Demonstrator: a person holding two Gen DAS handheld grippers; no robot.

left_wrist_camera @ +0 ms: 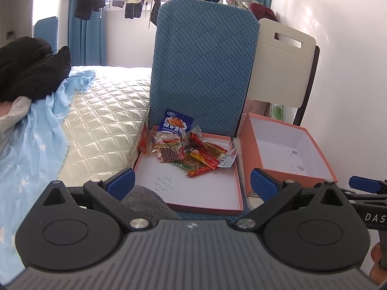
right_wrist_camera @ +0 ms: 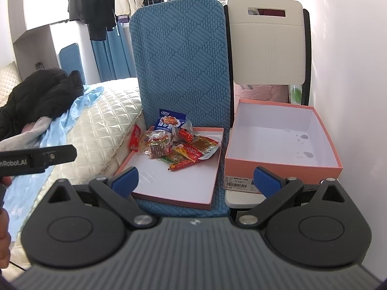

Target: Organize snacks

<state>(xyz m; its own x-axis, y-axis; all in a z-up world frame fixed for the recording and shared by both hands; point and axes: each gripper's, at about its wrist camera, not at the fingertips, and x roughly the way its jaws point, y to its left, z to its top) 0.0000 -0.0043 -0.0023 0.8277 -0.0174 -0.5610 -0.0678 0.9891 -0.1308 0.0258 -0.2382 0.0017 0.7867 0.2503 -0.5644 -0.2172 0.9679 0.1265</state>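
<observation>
Two grippers hover short of the snacks, neither holding anything: the left gripper (left_wrist_camera: 192, 184) and the right gripper (right_wrist_camera: 196, 180) both stand with jaws spread wide. All the snacks (left_wrist_camera: 187, 148) lie heaped at the far end of the shallow lid (left_wrist_camera: 205, 199), which rests on the blue chair (left_wrist_camera: 203, 55); one blue packet (left_wrist_camera: 175, 122) leans upright against the chair back, and a red packet (right_wrist_camera: 135, 137) hangs over the lid's far-left edge toward the bed (left_wrist_camera: 101, 111). The deep box (right_wrist_camera: 283, 140), on the white chair (right_wrist_camera: 266, 50) just right of the lid, holds nothing but a few stains on its floor. By this layout the task seems barely begun: no snack has reached the box, and the whole pile remains to be moved, if the box is indeed the destination. Open room lies over the lid's bare near half, giving a free approach. The box's raised near and left walls must be cleared on transfer; the wall on the right limits sideways swing.
</observation>
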